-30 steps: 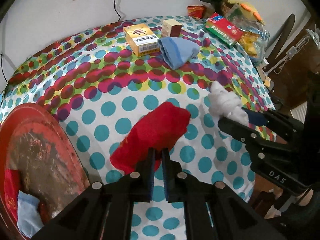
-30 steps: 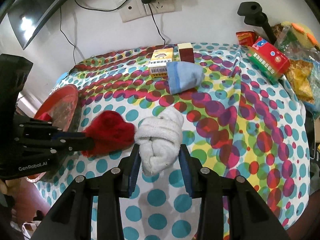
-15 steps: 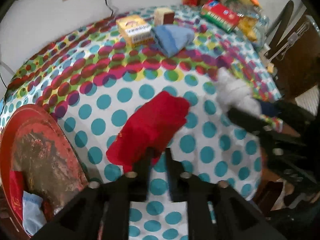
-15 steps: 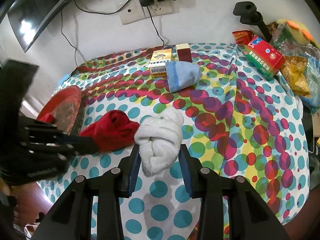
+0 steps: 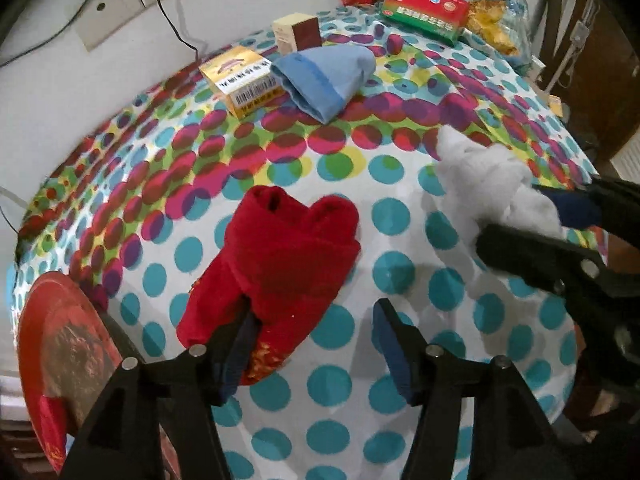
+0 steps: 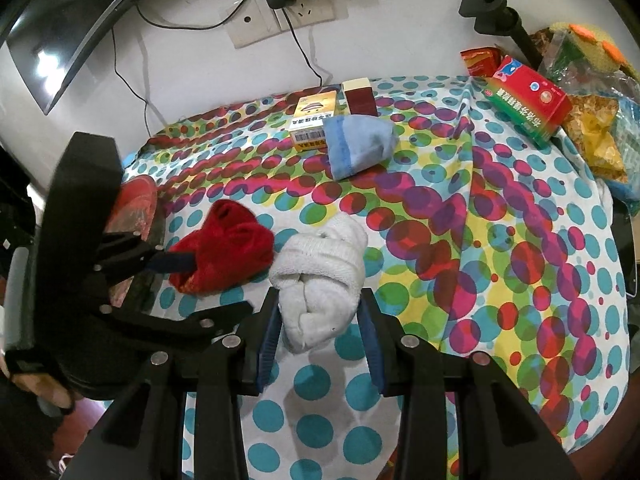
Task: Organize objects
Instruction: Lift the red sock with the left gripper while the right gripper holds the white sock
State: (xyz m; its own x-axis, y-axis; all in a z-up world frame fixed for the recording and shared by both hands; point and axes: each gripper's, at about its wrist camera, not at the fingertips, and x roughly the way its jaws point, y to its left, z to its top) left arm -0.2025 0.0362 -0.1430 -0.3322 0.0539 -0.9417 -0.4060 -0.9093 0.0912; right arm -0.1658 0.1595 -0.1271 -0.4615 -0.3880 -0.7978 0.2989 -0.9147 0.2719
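A rolled red sock point(image 5: 280, 272) lies on the dotted tablecloth; it also shows in the right wrist view point(image 6: 224, 256). My left gripper point(image 5: 316, 340) is open, its left finger touching the sock's near end, the right finger apart on the cloth. My right gripper point(image 6: 318, 326) is shut on a rolled white sock point(image 6: 320, 276), which also shows in the left wrist view point(image 5: 492, 188). A folded blue sock point(image 5: 324, 76) lies farther back.
A red tray point(image 5: 56, 364) sits at the table's left edge with red and blue cloth in it. A yellow box point(image 5: 240, 80), a small maroon box point(image 5: 298, 32) and a red-green box point(image 5: 426, 12) stand at the back. Snack bags point(image 6: 592, 128) sit at the right.
My left gripper was shut by the red sock and has opened. The left wrist view has shifted closer to the table. The right gripper still holds the white sock.
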